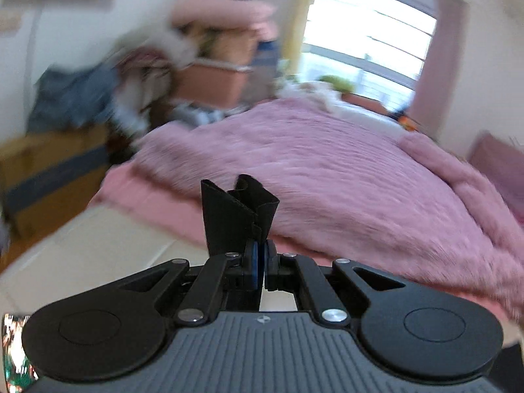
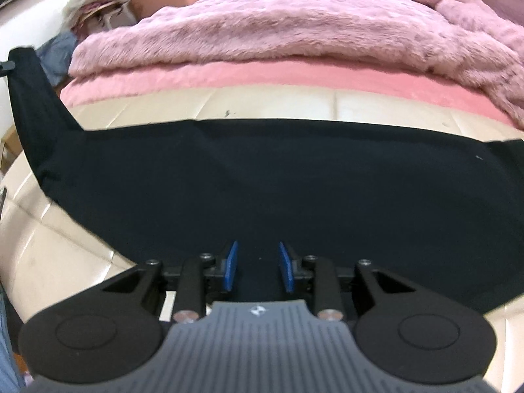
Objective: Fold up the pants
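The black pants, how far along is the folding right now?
Early stage. Done: the black pants are spread across the cream surface beside the pink bed. In hand: the left gripper is shut on a bunched end of the fabric, raised at the far left in the right wrist view. The right gripper is open above the cloth. Left: every fold.

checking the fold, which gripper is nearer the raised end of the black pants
Left. The left gripper is shut on that bunched end of the black pants, lifted off the floor. The right gripper hovers open above the flat middle.
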Demonstrator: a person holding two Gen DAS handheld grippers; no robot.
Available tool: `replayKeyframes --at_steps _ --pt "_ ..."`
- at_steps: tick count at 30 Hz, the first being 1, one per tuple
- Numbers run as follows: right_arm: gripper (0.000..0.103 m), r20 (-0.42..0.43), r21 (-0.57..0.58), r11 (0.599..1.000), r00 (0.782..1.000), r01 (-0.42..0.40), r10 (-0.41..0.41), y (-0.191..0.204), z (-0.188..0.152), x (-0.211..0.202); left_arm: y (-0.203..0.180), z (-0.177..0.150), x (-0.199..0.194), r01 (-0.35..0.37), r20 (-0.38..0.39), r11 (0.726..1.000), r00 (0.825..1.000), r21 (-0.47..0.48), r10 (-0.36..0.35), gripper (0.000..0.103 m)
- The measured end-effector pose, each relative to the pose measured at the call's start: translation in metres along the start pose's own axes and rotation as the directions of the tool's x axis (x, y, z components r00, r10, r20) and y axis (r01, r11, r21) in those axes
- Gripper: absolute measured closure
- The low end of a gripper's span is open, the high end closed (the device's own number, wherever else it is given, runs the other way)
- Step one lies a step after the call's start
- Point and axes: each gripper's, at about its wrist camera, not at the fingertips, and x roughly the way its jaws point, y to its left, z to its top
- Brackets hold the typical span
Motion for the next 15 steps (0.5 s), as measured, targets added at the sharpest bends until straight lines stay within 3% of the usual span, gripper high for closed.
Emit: replayKeyframes --at_steps 4,7,11,13,15 --pt "0.079 0.025 0.118 0.992 0.999 -0.035 0.032 -0.016 0.000 -0.013 -0.074 -0.020 0.008 0.063 -0.021 0.987 0.998 0.145 -0.060 0.101" --pt "0.079 0.049 0.155 0.987 0.998 -0.043 0.036 -0.025 0.000 -0.021 -0.127 -0.053 0.017 0.132 -0.077 0.959 0.990 0.252 -0.116 0.101" --pt "0.078 0.065 0.206 0.978 0.998 -0.040 0.027 -0.041 -0.007 -0.033 -0.183 -0.124 0.028 0.232 -0.199 0.878 0.967 0.419 -0.160 0.100" --pt "0.078 0.062 0.226 0.973 0.998 -0.040 0.026 -0.048 -0.012 -0.036 -0.199 -0.162 0.034 0.287 -0.281 0.827 0.946 0.482 -0.164 0.100" --pt "0.078 0.052 0.238 0.971 0.998 -0.033 0.021 -0.051 -0.019 -0.037 -0.207 -0.194 0.034 0.348 -0.373 0.790 0.913 0.504 -0.165 0.101"
